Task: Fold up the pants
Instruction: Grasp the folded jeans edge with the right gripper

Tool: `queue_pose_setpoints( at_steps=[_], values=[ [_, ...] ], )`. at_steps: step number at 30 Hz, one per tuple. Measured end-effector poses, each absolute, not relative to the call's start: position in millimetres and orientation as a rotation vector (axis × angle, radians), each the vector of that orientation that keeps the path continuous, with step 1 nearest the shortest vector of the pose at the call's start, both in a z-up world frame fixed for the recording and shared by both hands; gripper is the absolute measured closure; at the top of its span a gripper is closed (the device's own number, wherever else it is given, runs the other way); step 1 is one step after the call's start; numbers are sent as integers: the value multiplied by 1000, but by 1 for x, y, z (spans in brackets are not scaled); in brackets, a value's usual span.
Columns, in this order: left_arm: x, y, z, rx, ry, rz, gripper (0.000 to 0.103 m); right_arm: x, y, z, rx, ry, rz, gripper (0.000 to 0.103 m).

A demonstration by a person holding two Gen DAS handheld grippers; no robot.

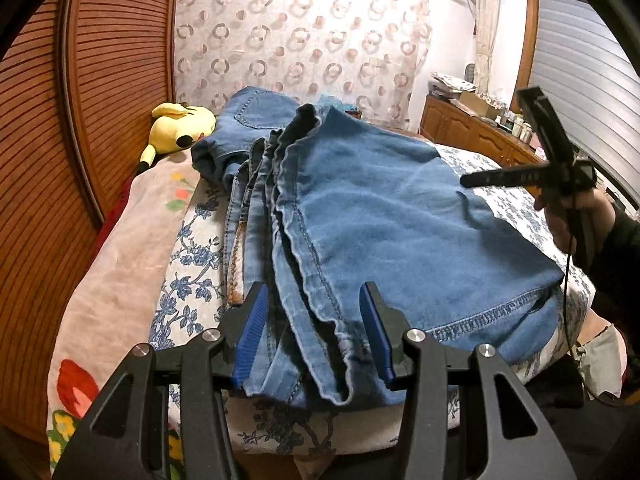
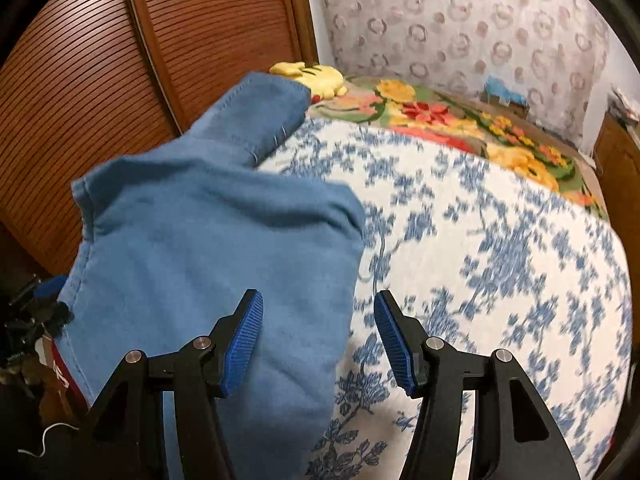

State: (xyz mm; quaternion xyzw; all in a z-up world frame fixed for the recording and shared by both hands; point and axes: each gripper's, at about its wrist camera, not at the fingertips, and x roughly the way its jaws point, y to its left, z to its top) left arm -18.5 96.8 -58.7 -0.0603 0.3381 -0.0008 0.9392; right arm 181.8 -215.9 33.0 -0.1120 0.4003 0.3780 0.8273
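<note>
Blue jeans [image 1: 380, 208] lie folded in several layers on the flowered bedspread [image 1: 192, 264]. My left gripper [image 1: 312, 336] is at their near edge, its blue pads closed against a ruffled bunch of hems and seams. In the right wrist view the jeans [image 2: 200, 240] fill the left side. My right gripper [image 2: 318, 340] hovers open above their right edge, one pad over denim and the other over the bedspread [image 2: 500, 260], with nothing pinched. A hand [image 1: 568, 216] carries that gripper at the far right of the left wrist view, blurred.
A yellow plush toy [image 1: 180, 128] lies near the head of the bed beside slatted wooden doors [image 1: 100, 80]. A pale blanket [image 1: 120, 260] runs along the left side. A bright floral blanket [image 2: 440, 120] covers the far end. A wooden dresser [image 1: 480, 136] stands at the right.
</note>
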Motion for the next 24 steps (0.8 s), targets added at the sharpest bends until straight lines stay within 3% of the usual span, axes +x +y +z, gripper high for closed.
queue_pose_setpoints(
  at_steps=[11, 14, 16, 18, 24],
  values=[
    [-11, 94, -61, -114, 704, 7, 55, 191, -202, -1, -190, 918, 863, 43],
    [-12, 94, -60, -113, 704, 7, 55, 187, -194, -4, -217, 910, 902, 61],
    [-11, 94, -60, -112, 703, 8, 55, 181, -191, -5, -248, 882, 913, 89],
    [-10, 95, -60, -112, 702, 9, 55, 174, -191, 1, -246, 848, 940, 93],
    [-11, 96, -57, -118, 693, 11, 55, 162, -197, 37, -200, 754, 908, 95]
  ],
)
